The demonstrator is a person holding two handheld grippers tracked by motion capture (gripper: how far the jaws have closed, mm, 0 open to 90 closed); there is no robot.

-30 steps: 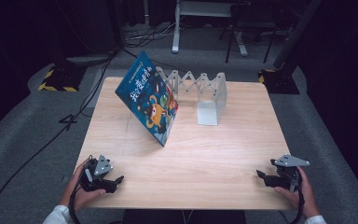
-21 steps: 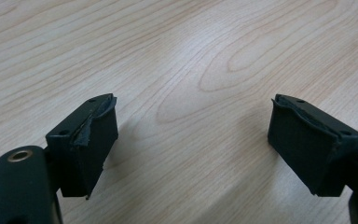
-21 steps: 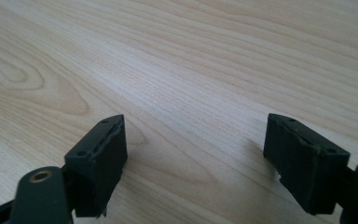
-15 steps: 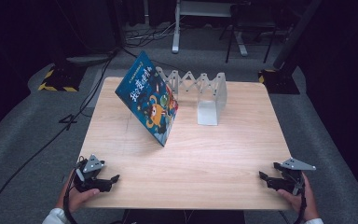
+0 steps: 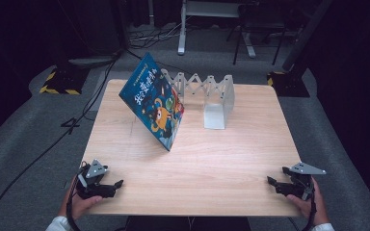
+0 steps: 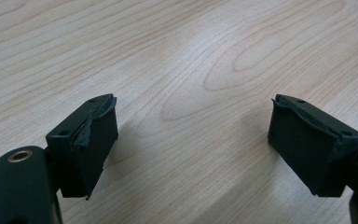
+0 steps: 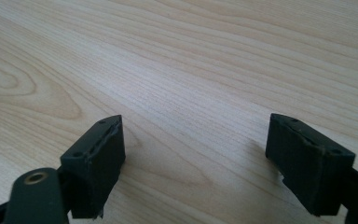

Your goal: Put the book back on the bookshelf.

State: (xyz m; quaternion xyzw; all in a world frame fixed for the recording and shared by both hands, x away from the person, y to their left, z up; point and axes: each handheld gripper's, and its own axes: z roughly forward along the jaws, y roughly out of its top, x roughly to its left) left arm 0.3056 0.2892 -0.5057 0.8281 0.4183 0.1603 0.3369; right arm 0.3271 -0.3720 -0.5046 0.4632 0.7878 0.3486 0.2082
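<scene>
From the high view the book [image 5: 155,107] leans tilted against the left end of a white zigzag rack [image 5: 207,94] at the back of the table [image 5: 197,163], well apart from the left gripper [image 5: 110,186] and right gripper [image 5: 275,184] parked at the near corners, with nothing in between. Left gripper view: jaws wide apart, just bare wood between them. Right gripper view's the same, its jaws have just been opening a bit more, nothing between them, and the book's cover text is too small to read.
</scene>
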